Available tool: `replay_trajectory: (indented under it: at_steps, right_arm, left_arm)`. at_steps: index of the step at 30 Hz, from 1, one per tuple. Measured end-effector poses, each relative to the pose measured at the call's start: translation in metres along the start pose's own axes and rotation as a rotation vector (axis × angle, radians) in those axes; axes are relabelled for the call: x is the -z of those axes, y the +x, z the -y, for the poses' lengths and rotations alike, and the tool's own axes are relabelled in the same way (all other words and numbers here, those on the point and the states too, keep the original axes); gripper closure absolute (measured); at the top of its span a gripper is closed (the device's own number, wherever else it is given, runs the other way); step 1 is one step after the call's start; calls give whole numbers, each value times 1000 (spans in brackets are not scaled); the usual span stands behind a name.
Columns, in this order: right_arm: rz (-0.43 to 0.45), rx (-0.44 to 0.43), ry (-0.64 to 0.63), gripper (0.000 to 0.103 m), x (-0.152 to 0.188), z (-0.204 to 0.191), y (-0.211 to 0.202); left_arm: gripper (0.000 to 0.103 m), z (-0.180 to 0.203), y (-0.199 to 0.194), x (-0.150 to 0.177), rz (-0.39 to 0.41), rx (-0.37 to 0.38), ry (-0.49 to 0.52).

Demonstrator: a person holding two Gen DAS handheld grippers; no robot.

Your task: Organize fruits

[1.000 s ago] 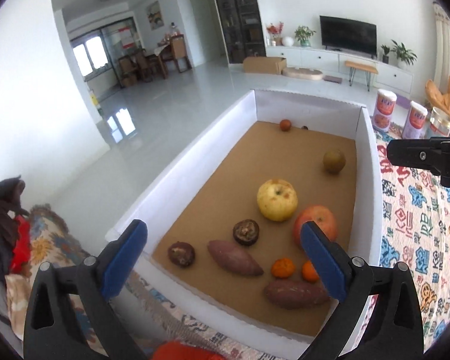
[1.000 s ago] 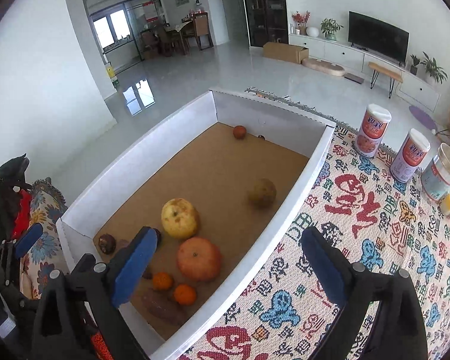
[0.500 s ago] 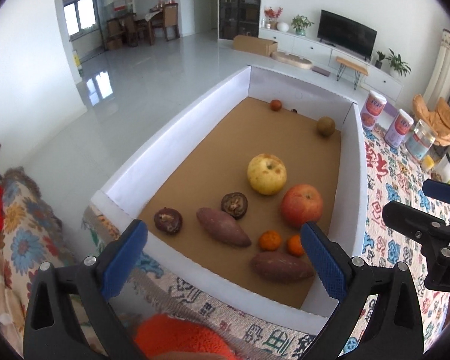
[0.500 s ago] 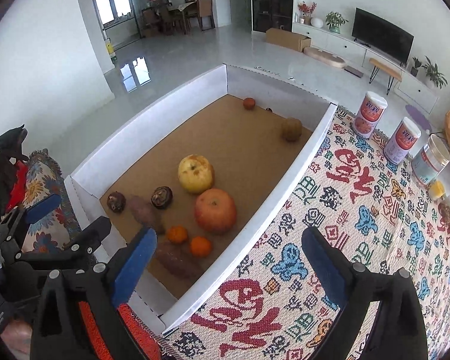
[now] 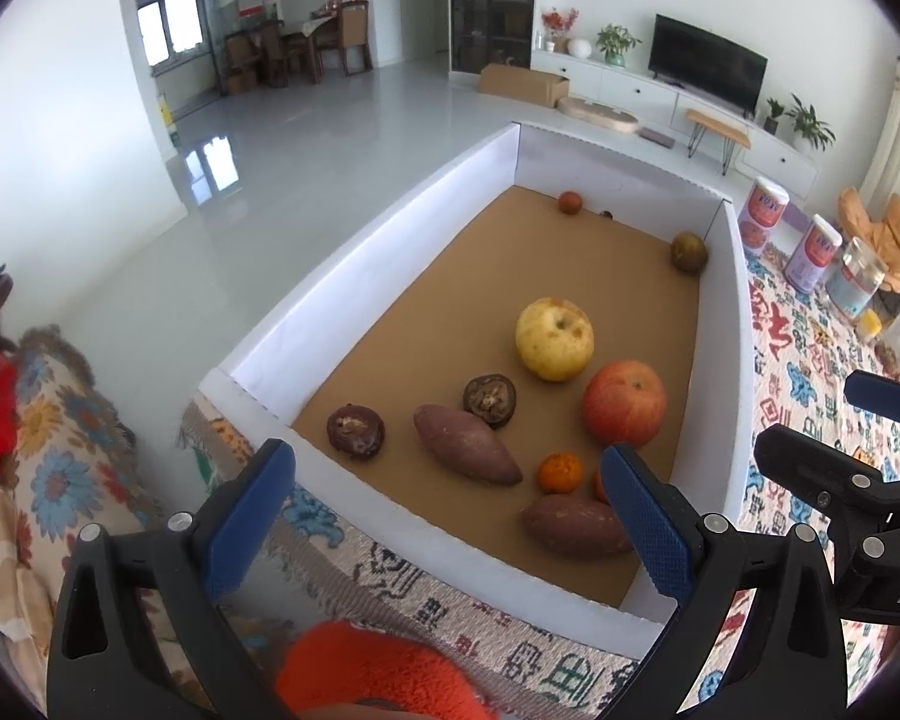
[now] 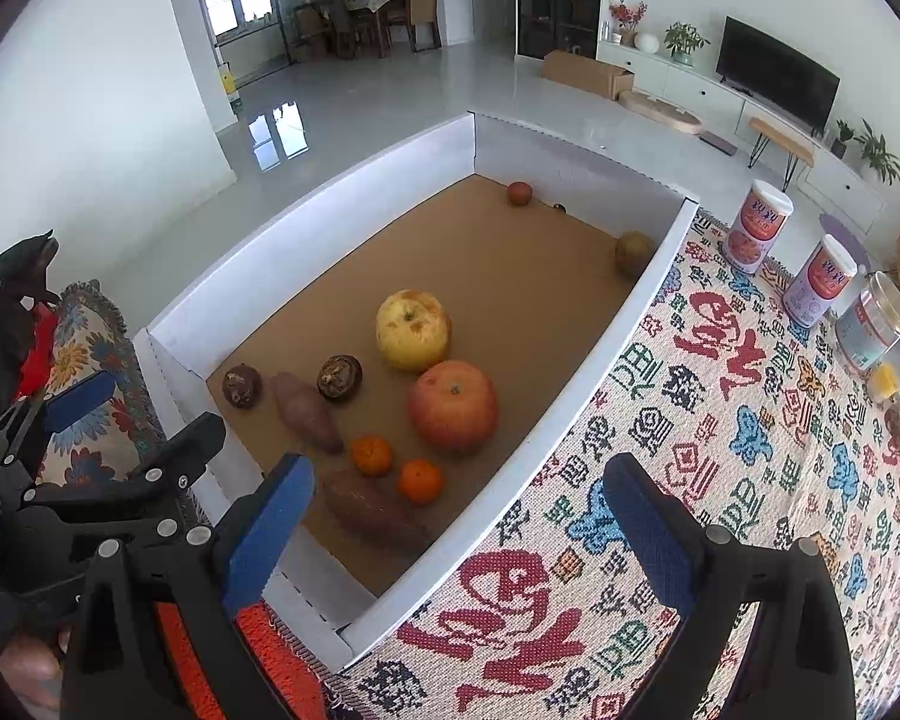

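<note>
Fruits: round red apple [image 5: 624,403] touches yellow apple [image 5: 554,338] in the white-walled cardboard box [image 5: 354,252]. Both our grippers, left [image 5: 447,519] and right [image 6: 456,519], gape wide, empty. We judge either apple could roll when nudged.

Left gripper [image 5: 447,516] and right gripper [image 6: 459,516] both hover with jaws spread wide, empty.

A glossy pale grey tile floor [image 5: 306,180] reflects bright windows [image 5: 168,33]. Wooden dining chairs [image 5: 348,39] stand near them. By the white wall there is a black flat television [image 5: 707,69] above a long white low cabinet [image 5: 642,87], with green potted plants [image 5: 615,39].
</note>
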State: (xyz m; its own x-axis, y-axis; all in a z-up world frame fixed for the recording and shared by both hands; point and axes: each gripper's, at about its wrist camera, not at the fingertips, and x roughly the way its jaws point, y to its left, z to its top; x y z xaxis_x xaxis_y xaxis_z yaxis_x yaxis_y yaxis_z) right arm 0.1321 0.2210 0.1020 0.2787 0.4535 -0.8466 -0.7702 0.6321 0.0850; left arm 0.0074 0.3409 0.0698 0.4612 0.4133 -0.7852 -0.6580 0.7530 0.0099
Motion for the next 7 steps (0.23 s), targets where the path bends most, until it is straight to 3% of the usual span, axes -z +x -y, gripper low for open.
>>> replay_trajectory:
  at_steps: [7]
  right_arm:
    - [12,-6,4,6,-1,-3,-2]
  left_arm:
    - [1,1,-4,2,14,-1,2]
